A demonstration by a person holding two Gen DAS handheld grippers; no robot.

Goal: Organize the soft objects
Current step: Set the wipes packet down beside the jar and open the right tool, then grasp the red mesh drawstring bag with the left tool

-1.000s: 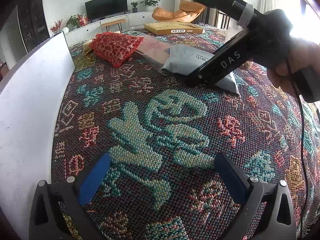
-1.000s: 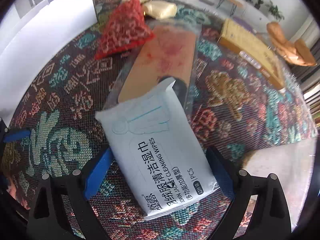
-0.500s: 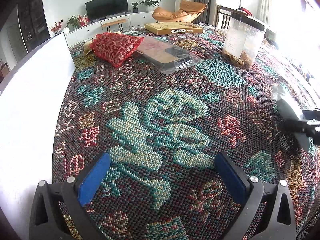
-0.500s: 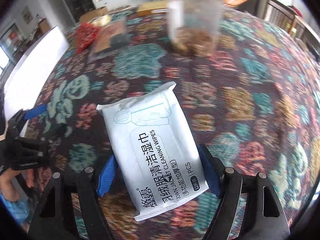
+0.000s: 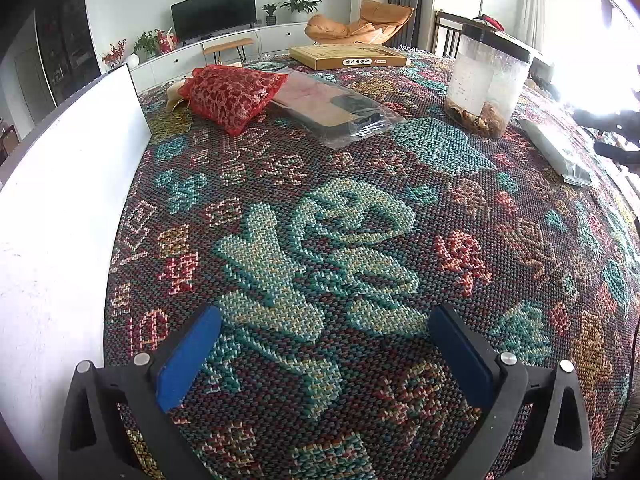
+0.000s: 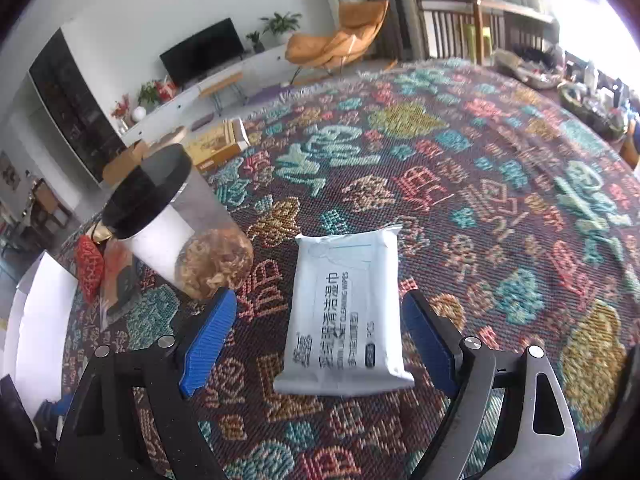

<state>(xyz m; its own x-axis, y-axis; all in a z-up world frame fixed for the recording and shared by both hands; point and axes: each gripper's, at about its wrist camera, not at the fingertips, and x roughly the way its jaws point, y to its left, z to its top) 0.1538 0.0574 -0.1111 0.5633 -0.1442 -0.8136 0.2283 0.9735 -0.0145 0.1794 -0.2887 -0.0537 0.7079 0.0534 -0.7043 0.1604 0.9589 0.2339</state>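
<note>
A pale blue pack of cleaning wipes (image 6: 346,312) lies flat on the patterned woven cloth (image 6: 480,184), between the spread fingers of my right gripper (image 6: 318,324), which is open and not touching it. The pack also shows at the right edge of the left wrist view (image 5: 556,148). A red mesh pouch (image 5: 230,94) and a clear plastic bag holding a brown and black item (image 5: 336,110) lie at the far left of the cloth. My left gripper (image 5: 324,344) is open and empty, low over the cloth.
A clear jar with a black lid and dried pieces inside (image 6: 176,232) stands just left of the wipes; it also shows in the left wrist view (image 5: 486,84). A flat yellow box (image 5: 348,56) lies at the far edge. A white board (image 5: 60,208) borders the left side.
My right gripper carried the wipes from beside the plastic bag to the right of the jar, set them down and opened. My left gripper has not moved.
</note>
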